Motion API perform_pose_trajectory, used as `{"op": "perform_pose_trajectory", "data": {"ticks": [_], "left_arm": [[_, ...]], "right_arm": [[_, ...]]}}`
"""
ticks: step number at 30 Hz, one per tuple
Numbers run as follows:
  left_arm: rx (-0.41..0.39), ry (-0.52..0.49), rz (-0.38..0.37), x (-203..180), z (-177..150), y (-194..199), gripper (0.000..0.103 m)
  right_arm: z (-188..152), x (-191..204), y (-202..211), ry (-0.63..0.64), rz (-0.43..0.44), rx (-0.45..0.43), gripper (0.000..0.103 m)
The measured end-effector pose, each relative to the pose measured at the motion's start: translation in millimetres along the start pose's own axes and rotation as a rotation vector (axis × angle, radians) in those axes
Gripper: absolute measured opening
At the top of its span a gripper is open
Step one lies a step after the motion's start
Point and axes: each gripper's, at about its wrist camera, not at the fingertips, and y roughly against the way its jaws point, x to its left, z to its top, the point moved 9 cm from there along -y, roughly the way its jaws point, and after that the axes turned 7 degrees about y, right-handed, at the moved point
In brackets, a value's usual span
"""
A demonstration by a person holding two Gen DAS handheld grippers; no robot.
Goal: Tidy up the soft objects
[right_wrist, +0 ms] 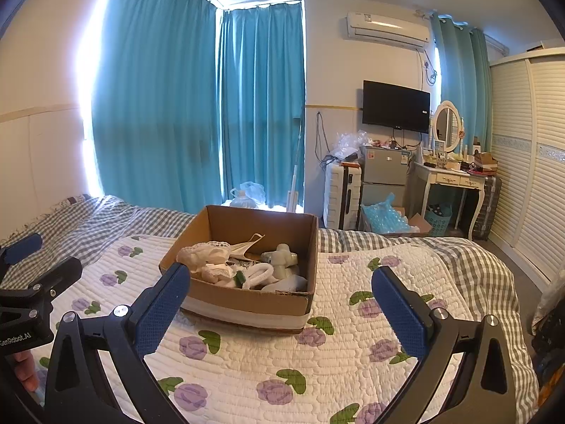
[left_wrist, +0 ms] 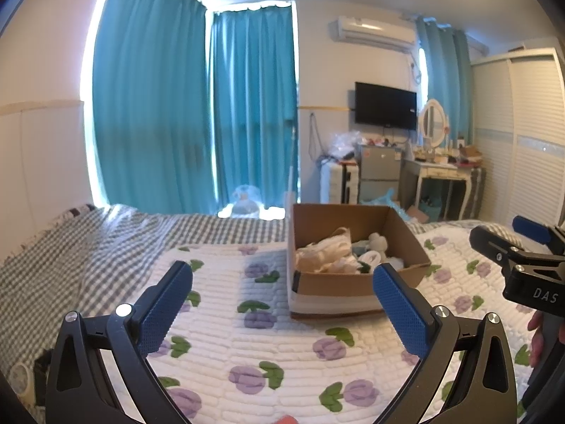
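Observation:
An open cardboard box stands on the flowered quilt. It holds several soft things: cream lace fabric, a pale plush toy and white pieces. In the right wrist view the box shows the lace and the plush toy. My left gripper is open and empty, held above the quilt, short of the box. My right gripper is open and empty, with the box just beyond its fingers. Each gripper shows at the edge of the other's view.
A grey checked blanket covers the far and left side of the bed. Beyond the bed stand teal curtains, a suitcase, a small fridge, a dressing table and a wardrobe.

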Motion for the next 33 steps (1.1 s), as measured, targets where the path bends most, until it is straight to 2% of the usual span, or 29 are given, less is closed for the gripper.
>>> {"op": "perform_pose_trajectory", "data": {"ticks": [33], "left_arm": [[0.008, -0.009, -0.008, -0.5, -3.5, 1.0, 0.103]], "right_arm": [[-4.1, 2.2, -2.8, -0.002, 0.002, 0.017, 0.103]]}}
